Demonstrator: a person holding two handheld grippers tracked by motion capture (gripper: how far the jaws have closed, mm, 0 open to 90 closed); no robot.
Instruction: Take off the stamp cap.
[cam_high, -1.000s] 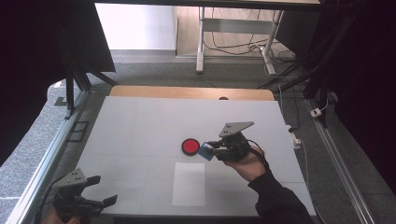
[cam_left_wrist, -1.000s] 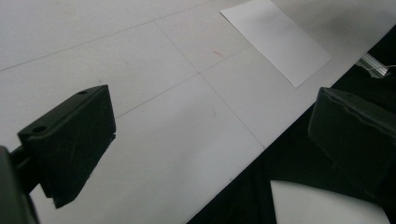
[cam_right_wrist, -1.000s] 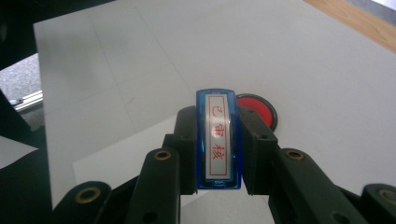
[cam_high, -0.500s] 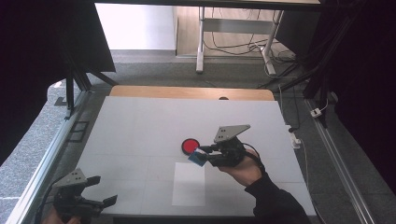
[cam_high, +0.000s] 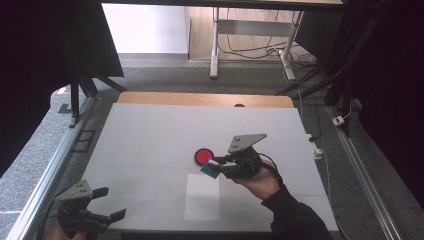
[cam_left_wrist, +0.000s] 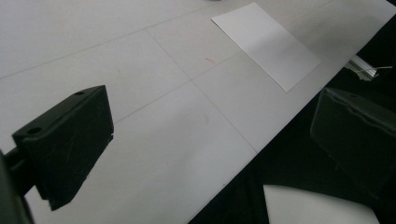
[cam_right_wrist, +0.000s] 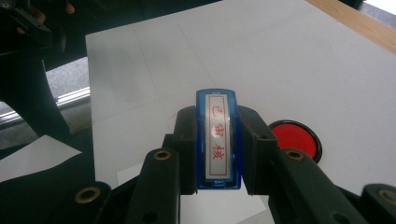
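The right gripper (cam_high: 216, 167) is clamped on a blue stamp (cam_high: 210, 170), its two jaws pressing the stamp's long sides. In the right gripper view the stamp (cam_right_wrist: 218, 142) stands between the jaws with a white label facing the camera, framed in red and bearing three red characters. Taking the red ink pad (cam_high: 203, 156) as the landmark: the stamp is held just beside the pad, on the side nearer the person, and in the high view it hangs over the far edge of a white sheet (cam_high: 202, 197) that lies flat on the counter (cam_high: 150, 135). The sheet sits nearer the person than the pad, close to the counter's front edge. In the right gripper view the pad (cam_right_wrist: 295, 139) shows as a round red disc with a dark rim, to the right of the jaws. The left gripper (cam_high: 113, 204) is well away from the pad, at the counter's front left corner, with its jaws standing apart and nothing between them. In the left gripper view the sheet (cam_left_wrist: 266, 44) lies beyond those jaws, near the counter's edge.
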